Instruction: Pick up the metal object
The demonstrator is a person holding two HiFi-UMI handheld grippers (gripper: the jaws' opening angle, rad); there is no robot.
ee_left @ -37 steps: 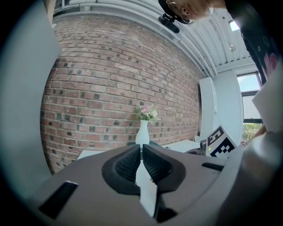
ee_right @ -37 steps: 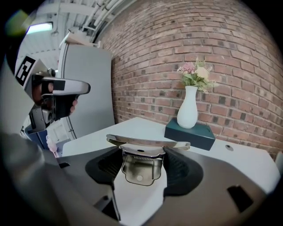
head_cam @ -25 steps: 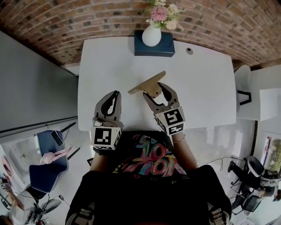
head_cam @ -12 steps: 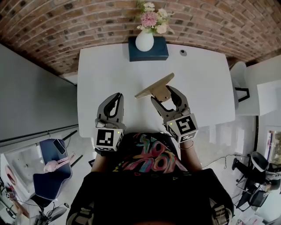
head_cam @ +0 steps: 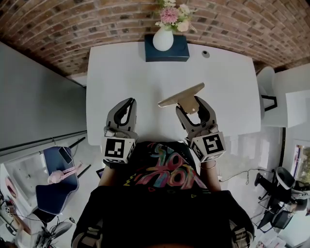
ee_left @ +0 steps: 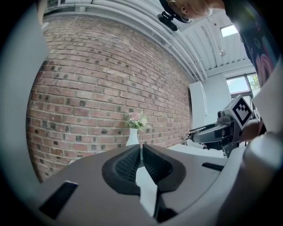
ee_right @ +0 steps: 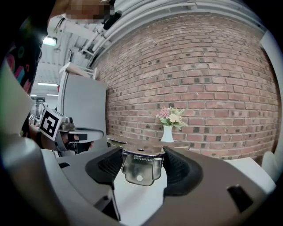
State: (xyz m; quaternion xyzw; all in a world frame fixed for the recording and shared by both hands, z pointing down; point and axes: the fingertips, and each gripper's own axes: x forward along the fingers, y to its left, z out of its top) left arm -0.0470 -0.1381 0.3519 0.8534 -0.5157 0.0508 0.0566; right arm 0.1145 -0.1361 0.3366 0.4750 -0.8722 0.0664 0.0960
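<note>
I have the metal object (head_cam: 183, 94) clamped by its bracket in my right gripper (head_cam: 192, 103), over the near half of the white table (head_cam: 121, 72). My jaws cover the bracket's sides, and the right gripper view shows its flat blade only edge-on. My left gripper (head_cam: 129, 102) is pressed together on nothing, well apart from it. A vase (head_cam: 163, 38) stands at the far edge.

One white table (head_cam: 121, 72) carrying one white vase (head_cam: 162, 39), one bunch of flowers (head_cam: 170, 13), one dark blue box (head_cam: 181, 52) and one small round grey fitting (head_cam: 206, 54). One metal object (head_cam: 181, 95). Two grippers, left gripper (head_cam: 129, 101) and right gripper (head_cam: 191, 102); two marker cubes, left cube (head_cam: 116, 149) and right cube (head_cam: 209, 144); one person (head_cam: 164, 203).
</note>
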